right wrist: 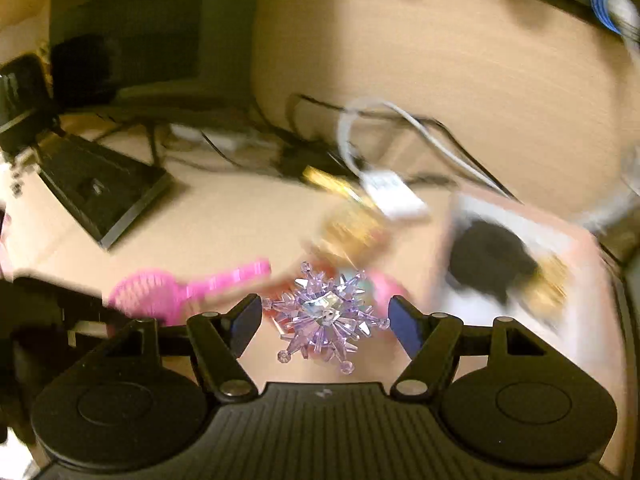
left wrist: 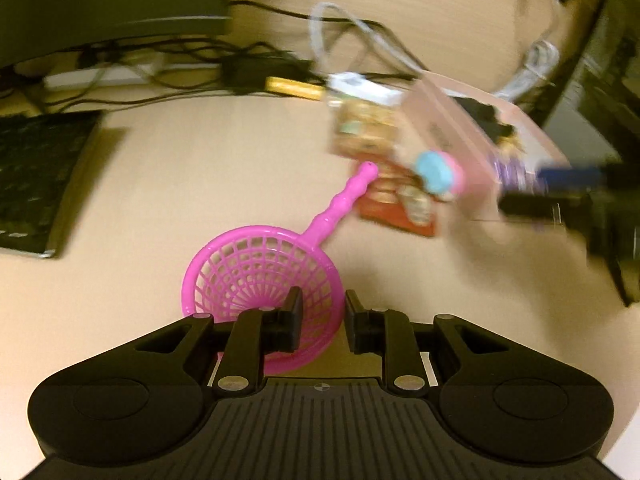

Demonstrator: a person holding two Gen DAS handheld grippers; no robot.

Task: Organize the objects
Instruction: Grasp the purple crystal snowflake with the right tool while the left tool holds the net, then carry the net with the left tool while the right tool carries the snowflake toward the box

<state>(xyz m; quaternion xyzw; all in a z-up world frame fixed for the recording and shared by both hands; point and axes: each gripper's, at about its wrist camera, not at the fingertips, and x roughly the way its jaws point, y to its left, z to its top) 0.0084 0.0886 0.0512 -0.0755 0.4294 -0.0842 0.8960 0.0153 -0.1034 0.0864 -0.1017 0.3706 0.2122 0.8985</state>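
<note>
A pink toy strainer (left wrist: 260, 276) with a long handle lies on the beige table. My left gripper (left wrist: 322, 316) stands over its near rim, fingers a little apart, not closed on it. A purple crystal snowflake (right wrist: 326, 316) sits between the fingers of my right gripper (right wrist: 326, 320); the sharp snowflake against the blurred table suggests it moves with the gripper, though gaps show beside it. A pale pink box (left wrist: 480, 128) stands at the right, also in the right wrist view (right wrist: 540, 264). The right gripper shows in the left wrist view (left wrist: 560, 192), next to the box.
Snack packets (left wrist: 396, 192) and a blue-and-pink round toy (left wrist: 438, 172) lie by the box. A black keyboard (left wrist: 36, 176) is at the left. Cables (left wrist: 248, 68) and a white charger (left wrist: 360, 84) run along the back wall. A monitor base (right wrist: 100, 192) stands at the left.
</note>
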